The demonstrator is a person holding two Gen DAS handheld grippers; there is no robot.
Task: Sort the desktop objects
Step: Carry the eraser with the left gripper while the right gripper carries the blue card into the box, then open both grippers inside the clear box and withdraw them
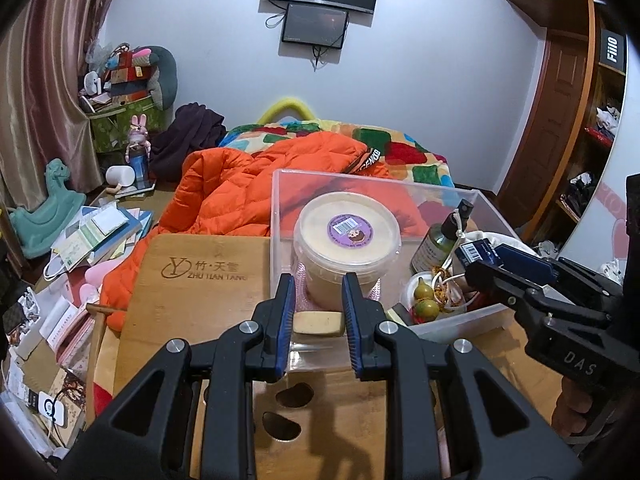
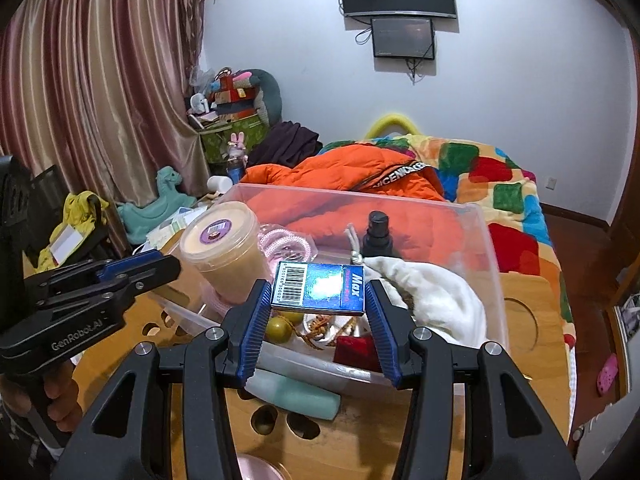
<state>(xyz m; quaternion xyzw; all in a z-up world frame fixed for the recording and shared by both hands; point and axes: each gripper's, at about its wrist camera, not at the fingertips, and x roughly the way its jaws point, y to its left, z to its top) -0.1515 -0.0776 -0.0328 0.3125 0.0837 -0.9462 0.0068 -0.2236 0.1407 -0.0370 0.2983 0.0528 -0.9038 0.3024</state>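
My left gripper [image 1: 319,282] is shut on a small cream block [image 1: 318,323], held just over the near wall of a clear plastic bin [image 1: 276,200]. My right gripper [image 2: 318,285] is shut on a blue box with a barcode [image 2: 320,300] above the bin's front right part. In the left wrist view the right gripper [image 1: 480,262] and its blue box [image 1: 476,251] come in from the right. The bin [image 2: 480,220] holds a round tub with a cream lid [image 1: 346,228], a green spray bottle [image 1: 438,240], a white cloth bag [image 2: 436,292], gourd charms [image 1: 424,298] and pink cord [image 2: 286,240].
The bin stands on a bamboo table [image 1: 192,280] with cut-out holes. A pale green tube [image 2: 296,394] lies in front of the bin. Behind are an orange jacket [image 1: 240,192] on a bed, and books and papers [image 1: 100,236] on the left.
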